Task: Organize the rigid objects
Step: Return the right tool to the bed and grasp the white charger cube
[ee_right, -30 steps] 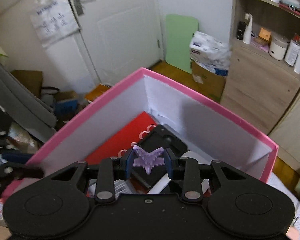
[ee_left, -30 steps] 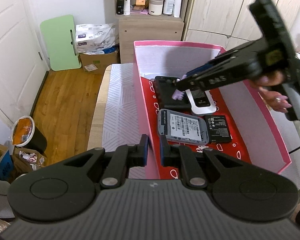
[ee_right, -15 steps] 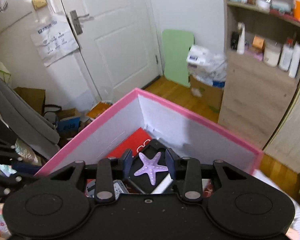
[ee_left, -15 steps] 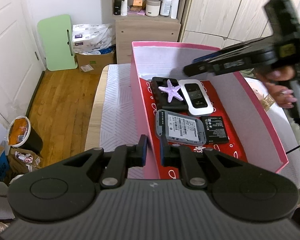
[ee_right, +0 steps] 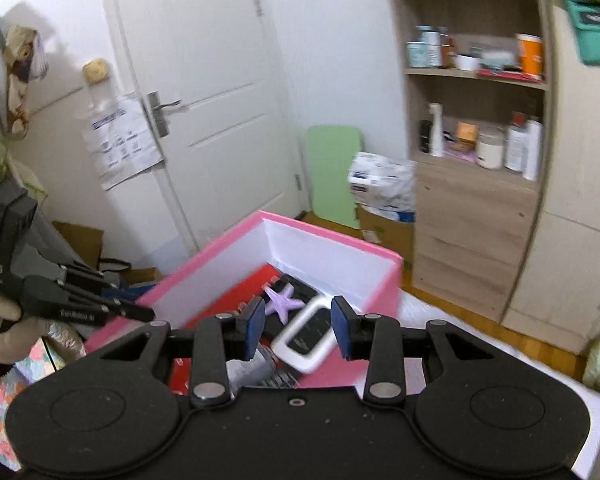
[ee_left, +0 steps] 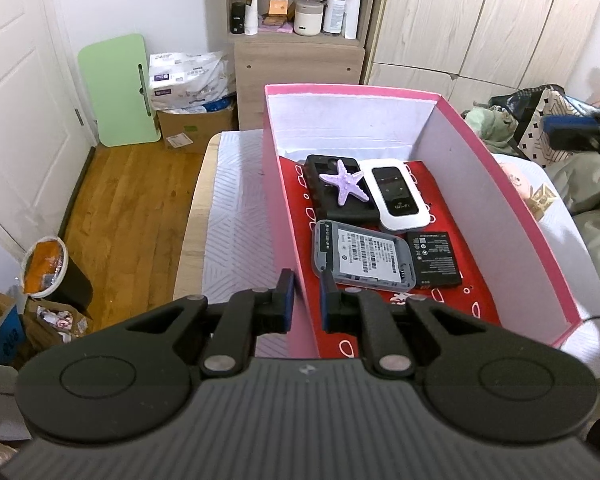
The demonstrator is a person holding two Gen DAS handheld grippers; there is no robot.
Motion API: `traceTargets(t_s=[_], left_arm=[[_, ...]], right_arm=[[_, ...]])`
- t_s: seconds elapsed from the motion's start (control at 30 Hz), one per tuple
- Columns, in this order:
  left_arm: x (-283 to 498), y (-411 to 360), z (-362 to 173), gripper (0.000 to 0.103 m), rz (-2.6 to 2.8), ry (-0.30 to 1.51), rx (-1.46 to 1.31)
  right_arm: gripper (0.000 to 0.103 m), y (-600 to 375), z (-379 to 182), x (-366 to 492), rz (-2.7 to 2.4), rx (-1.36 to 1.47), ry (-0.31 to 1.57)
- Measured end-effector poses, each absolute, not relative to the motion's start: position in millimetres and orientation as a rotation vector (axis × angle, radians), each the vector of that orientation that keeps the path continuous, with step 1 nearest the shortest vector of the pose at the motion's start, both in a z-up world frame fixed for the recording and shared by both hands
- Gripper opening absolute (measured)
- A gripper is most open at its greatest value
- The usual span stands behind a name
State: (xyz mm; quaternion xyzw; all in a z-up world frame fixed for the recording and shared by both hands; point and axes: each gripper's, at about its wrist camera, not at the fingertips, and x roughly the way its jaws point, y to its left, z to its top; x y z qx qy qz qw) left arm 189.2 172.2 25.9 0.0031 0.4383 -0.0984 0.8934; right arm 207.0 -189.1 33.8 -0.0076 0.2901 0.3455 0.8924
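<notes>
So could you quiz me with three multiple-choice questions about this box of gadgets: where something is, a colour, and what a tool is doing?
1. The starfish lies on:
A. the black case
B. the floor
C. the shelf

2. The box rim is:
A. green
B. pink
C. blue

3. The left tool:
A. hangs open in the air
B. holds the starfish
C. clamps the box wall

Answers: 1 A, its arms rest on the case; 2 B, the edge is pink all round; 3 C, its pads pinch the near wall.

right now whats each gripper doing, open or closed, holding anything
Left gripper: shut on the near wall of the pink box.
Right gripper: open, nothing between its fingers; the purple starfish lies in the box.
</notes>
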Motion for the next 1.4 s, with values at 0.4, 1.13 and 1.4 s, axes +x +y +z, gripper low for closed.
traceTargets(t_s=[0.4, 1.13, 1.4], left_arm=[[188, 172, 26, 0.010, -0.202, 0.902, 0.007], [188, 173, 28, 0.011, -0.195, 0.902, -0.001], [187, 172, 28, 0.011, -0.192, 0.900, 0.002]], right_arm=[[0.042, -245, -42, 148, 0.463, 0.085, 0.649], [0.056, -245, -117, 203, 0.215, 0.125, 0.710], [0.052, -254, -112, 178, 0.277, 0.121, 0.774]])
